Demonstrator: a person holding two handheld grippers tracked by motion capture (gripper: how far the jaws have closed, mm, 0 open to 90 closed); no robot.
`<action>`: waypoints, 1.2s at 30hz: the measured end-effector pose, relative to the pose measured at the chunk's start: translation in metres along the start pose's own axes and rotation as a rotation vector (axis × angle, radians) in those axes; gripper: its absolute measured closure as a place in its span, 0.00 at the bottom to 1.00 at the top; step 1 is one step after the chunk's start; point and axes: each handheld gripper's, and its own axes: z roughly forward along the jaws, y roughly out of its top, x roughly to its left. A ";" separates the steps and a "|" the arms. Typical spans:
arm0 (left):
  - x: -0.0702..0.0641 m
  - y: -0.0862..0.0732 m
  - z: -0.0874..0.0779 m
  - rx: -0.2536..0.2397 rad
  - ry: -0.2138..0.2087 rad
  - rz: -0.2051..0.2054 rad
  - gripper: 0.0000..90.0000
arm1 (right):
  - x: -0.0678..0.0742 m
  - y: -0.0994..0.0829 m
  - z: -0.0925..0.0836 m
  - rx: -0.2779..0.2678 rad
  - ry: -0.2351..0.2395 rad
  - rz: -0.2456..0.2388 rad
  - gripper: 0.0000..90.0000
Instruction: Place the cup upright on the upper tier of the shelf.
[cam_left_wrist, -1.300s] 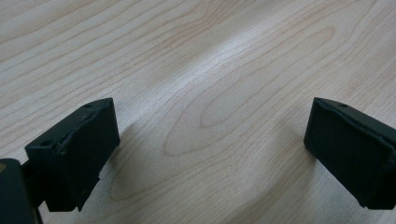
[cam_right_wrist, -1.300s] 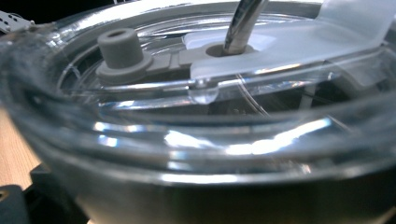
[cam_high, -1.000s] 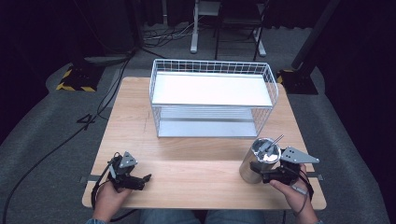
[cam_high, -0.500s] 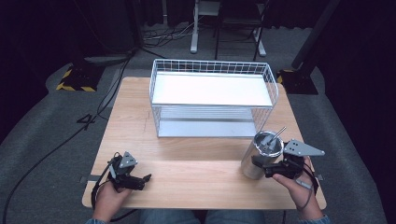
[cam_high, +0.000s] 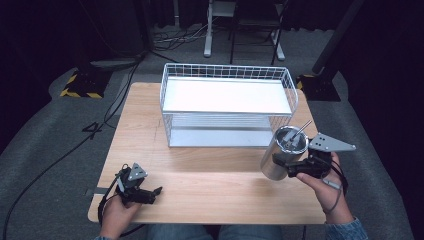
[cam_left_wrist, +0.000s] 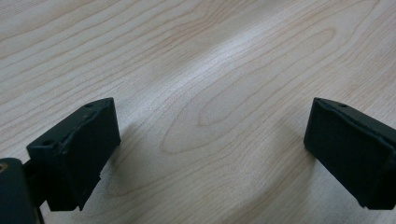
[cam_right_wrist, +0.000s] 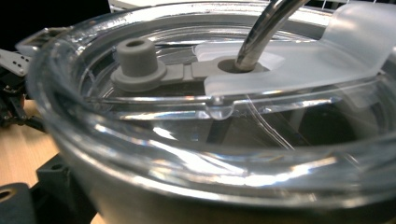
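Steel tumbler (cam_high: 280, 154), lifted off the wooden table (cam_high: 210, 170) and tilted, near the right edge and just in front of the right end of the wire basket (cam_high: 227, 102). Topped with a clear plastic lid (cam_right_wrist: 219, 116); a metal straw (cam_high: 301, 128) stuck through the lid's frosted slider (cam_right_wrist: 299, 60) and leaning up toward the right. Beside the straw hole, a grey rubber plug (cam_right_wrist: 136, 58) on a short tab, standing free of the hole. Contents not readable through the lid: reflections and a dark interior, nothing more to tell.

Clamped from its right side by the right gripper (cam_high: 296, 167), jaws against the tumbler's wall at about mid-height, held by the person's right hand (cam_high: 327, 187) coming in from the bottom right corner. Grey three-cornered plate (cam_high: 330, 143) on top of that gripper, just right of the lid.

White wire basket at the far middle of the table, two levels: a flat white shelf (cam_high: 227, 96) above with nothing on it, a wire-walled compartment below, also bare as far as visible.

Left gripper (cam_high: 148, 195) near the front left corner, low over the bare wood, held in the left hand (cam_high: 117, 215). Jaws spread wide in the left gripper view, left jaw pad (cam_left_wrist: 77, 149) and right jaw pad (cam_left_wrist: 350, 149) well apart, wood grain between them, gripping nothing.

Dark carpeted floor (cam_high: 60, 145) around the table, cables (cam_high: 45, 170) trailing across it on the left.
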 end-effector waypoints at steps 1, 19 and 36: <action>-0.001 0.000 0.000 -0.001 0.001 -0.009 0.04 | -0.001 0.004 0.000 0.001 -0.003 -0.005 0.04; -0.001 0.000 0.000 0.000 0.005 -0.002 0.04 | -0.011 0.047 0.003 -0.010 -0.034 -0.011 0.04; -0.001 0.000 0.000 0.000 0.005 -0.009 0.04 | -0.016 0.100 0.010 -0.019 -0.069 -0.012 0.04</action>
